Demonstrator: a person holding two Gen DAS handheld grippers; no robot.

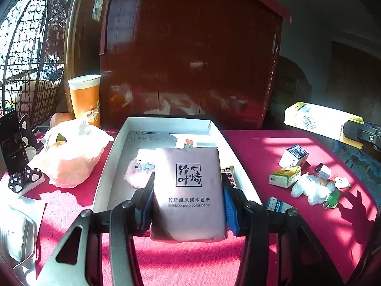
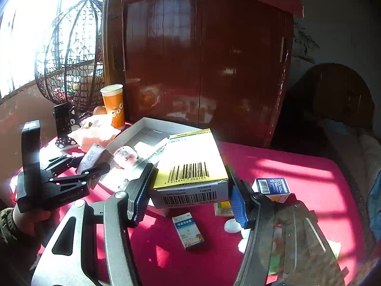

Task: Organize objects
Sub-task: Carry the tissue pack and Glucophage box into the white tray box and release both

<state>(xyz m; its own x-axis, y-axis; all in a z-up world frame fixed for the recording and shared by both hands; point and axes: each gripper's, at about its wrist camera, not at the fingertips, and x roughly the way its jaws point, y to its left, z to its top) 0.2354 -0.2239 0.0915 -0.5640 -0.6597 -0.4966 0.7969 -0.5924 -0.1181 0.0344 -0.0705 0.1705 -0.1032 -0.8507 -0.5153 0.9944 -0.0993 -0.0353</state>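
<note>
My left gripper point(image 1: 188, 186) is shut on a grey-brown tissue pack point(image 1: 188, 190) marked "Bamboo pulp color paper" and holds it over the near end of the white tray point(image 1: 107, 166). In the tray lie a pink fluffy toy point(image 1: 138, 169) and a small red-and-white box point(image 1: 188, 143). My right gripper point(image 2: 190, 181) is shut on a yellow-and-white box point(image 2: 190, 166) with barcodes, held above the table by the tray's right side point(image 2: 133, 131). The left gripper point(image 2: 95, 164) with the pack point(image 2: 94, 155) also shows in the right wrist view.
On the red tablecloth point(image 1: 273, 147) right of the tray lie small medicine boxes point(image 1: 293, 155), a white plush toy point(image 1: 312, 188) and a blue-white box point(image 2: 188, 231). At left are a plastic bag point(image 1: 69, 155), an orange cup point(image 1: 84, 97) and a phone stand point(image 1: 14, 147). A dark wooden cabinet point(image 1: 190, 47) stands behind.
</note>
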